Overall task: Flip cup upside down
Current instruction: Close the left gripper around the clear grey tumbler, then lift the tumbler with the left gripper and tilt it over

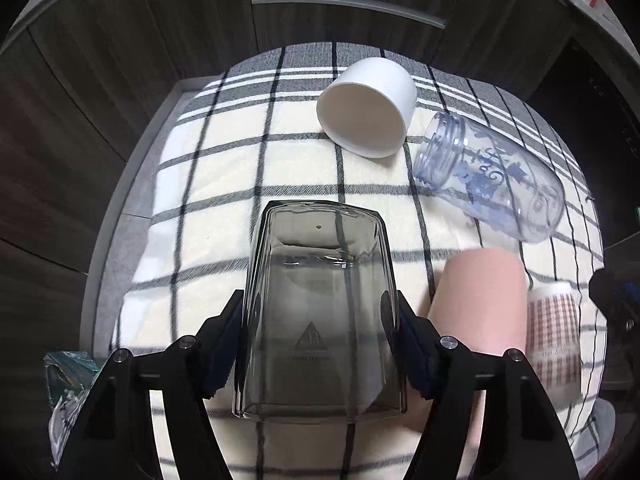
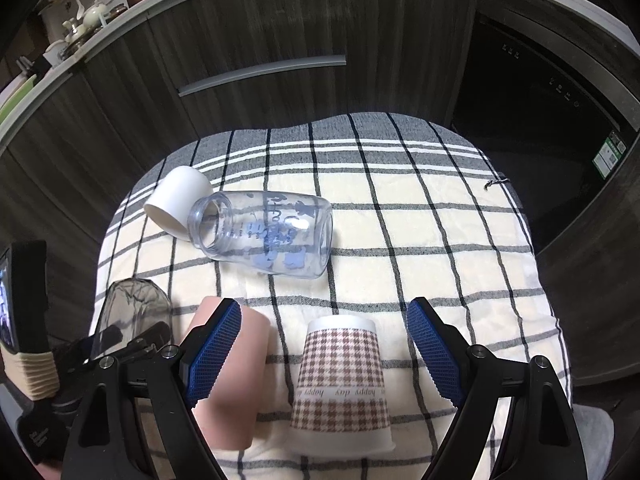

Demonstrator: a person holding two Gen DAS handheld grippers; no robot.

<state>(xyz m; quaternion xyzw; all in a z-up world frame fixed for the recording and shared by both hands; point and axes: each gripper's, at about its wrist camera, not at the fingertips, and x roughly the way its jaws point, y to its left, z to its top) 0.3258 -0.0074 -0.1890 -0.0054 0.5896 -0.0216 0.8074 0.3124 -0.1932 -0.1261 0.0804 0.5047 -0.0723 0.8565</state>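
The left gripper (image 1: 320,332), angled down over a plaid tablecloth (image 1: 240,168), clamps a smoky glass tumbler (image 1: 320,312) by its sides between narrowly parted pads, the tumbler's base pointing away and its rim toward the camera. Five vessels are on view: the tumbler, a pink cup (image 1: 484,300) just right of it, a houndstooth paper cup (image 2: 340,376) upside down beyond that, and, farther back from the tumbler, a white cup (image 1: 368,108) and a clear baby bottle (image 1: 488,180) with blue print, both lying on their sides. The right gripper (image 2: 324,352) holds nothing, jaws wide apart, with the houndstooth cup between its blue pads (image 2: 214,352) and untouched; the pink cup sits behind its left finger
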